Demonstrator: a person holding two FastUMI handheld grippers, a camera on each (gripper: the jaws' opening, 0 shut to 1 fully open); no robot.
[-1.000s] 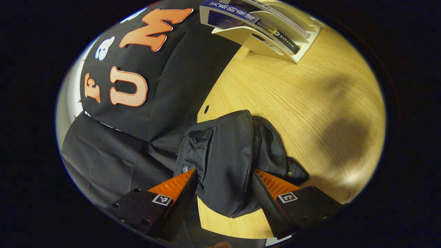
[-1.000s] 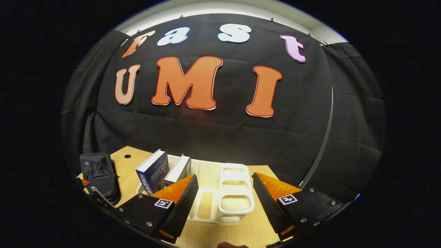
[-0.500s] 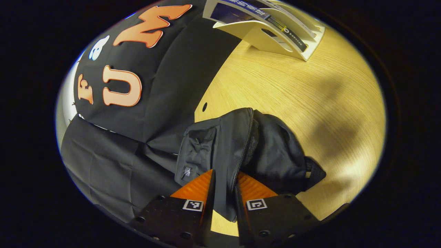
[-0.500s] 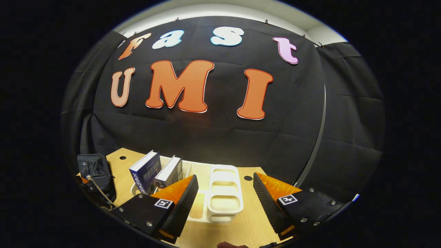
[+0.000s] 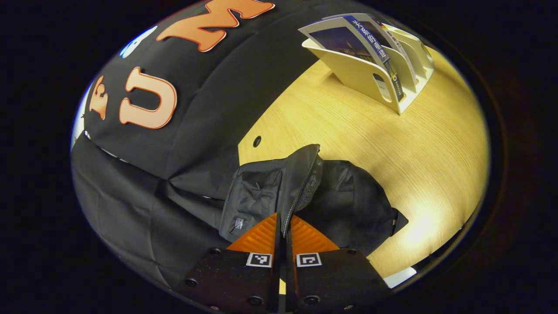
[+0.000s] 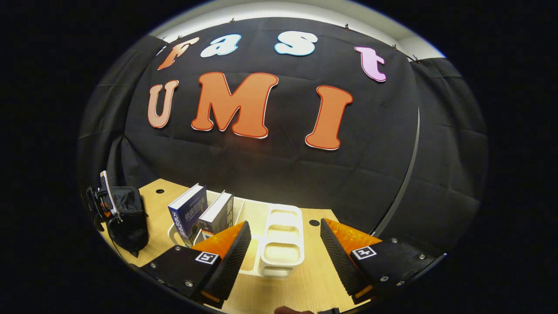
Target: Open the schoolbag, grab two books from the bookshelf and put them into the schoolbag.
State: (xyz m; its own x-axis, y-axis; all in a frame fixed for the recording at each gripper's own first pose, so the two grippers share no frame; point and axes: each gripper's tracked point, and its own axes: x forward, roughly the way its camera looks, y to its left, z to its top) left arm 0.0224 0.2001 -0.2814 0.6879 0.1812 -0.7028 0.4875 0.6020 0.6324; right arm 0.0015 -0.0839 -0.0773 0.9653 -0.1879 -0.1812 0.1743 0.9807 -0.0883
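Left gripper view sits right over the bag (image 5: 305,196), tilted down across the bench (image 5: 370,131) toward the rack (image 5: 370,74). Right gripper view hangs low, facing the wall, rack (image 6: 279,244) near; both catch bag (image 6: 128,216) and rack.

Left gripper view: schoolbag (image 5: 305,196) near edge hidden behind the left claw (image 5: 284,226), so what the fingers pinch at the zipper can't be told; bag interior too dark to read; second book (image 5: 394,41) mostly hidden behind the first book (image 5: 348,39); right gripper view: bookshelf (image 6: 279,244) near left part hidden behind right claw (image 6: 283,246) finger (image 6: 229,248); bench (image 6: 305,283) front cut off.
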